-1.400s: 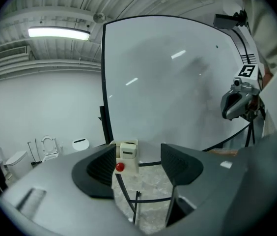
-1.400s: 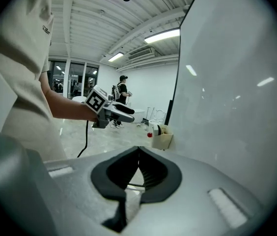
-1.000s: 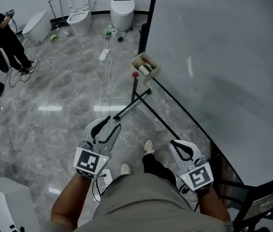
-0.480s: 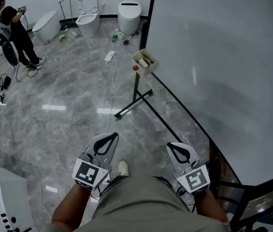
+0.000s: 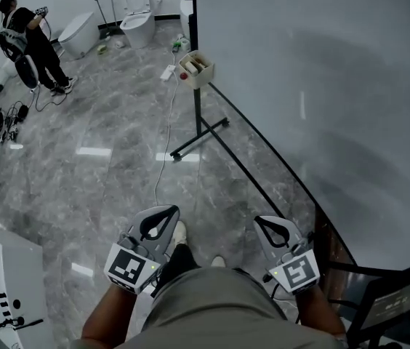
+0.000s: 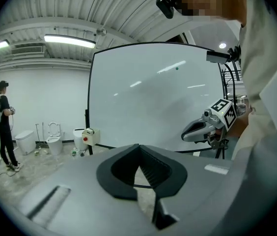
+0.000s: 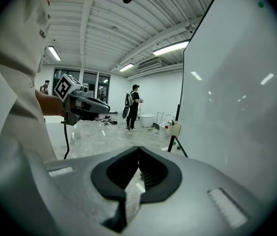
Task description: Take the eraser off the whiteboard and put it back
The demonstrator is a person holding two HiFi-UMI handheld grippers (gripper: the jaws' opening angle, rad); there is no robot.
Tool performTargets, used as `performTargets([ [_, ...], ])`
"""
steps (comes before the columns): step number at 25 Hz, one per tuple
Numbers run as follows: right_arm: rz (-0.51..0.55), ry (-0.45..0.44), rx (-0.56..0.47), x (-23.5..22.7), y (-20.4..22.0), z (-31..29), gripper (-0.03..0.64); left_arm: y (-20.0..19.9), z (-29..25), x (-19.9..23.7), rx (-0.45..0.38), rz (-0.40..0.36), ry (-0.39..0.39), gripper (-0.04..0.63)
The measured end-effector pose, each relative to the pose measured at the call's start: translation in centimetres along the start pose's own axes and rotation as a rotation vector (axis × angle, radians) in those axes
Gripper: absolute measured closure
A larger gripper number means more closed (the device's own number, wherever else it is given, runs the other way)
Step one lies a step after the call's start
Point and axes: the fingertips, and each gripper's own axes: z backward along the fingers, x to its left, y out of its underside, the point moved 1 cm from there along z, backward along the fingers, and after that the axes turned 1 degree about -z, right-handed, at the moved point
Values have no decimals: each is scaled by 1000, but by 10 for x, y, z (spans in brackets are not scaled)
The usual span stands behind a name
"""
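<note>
In the head view the left gripper [image 5: 163,215] and the right gripper [image 5: 267,225] are held low by the person's body. They point out over the floor [image 5: 103,166] beside the big whiteboard [image 5: 321,86], likely because there is nothing to grab here yet. I see no eraser on the board's face; it may sit in the small box [image 5: 195,68] hung on the far edge, well apart from both. In the left gripper view the jaws are closed tight with nothing in them. In the right gripper view the jaws are closed and empty too.
</note>
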Motion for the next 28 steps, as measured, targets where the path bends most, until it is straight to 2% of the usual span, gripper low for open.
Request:
performTargets([
  [4,14,-54,-22,14,12,26,614,10,29,-36,27,-3,-49,589],
  [6,16,-71,-36,22,14,36,614,8,43,-51,47,21,-62,589],
  [12,3,-78,-64,43,20,57,614,3,73,-74,55,22,-74,589],
  [22,26,3,-65,99,-5,73,614,-7,127,-77,-22,20,22,589],
  [28,41,6,-60,186,-30,59,614,8,203,-62,-42,0,61,589],
])
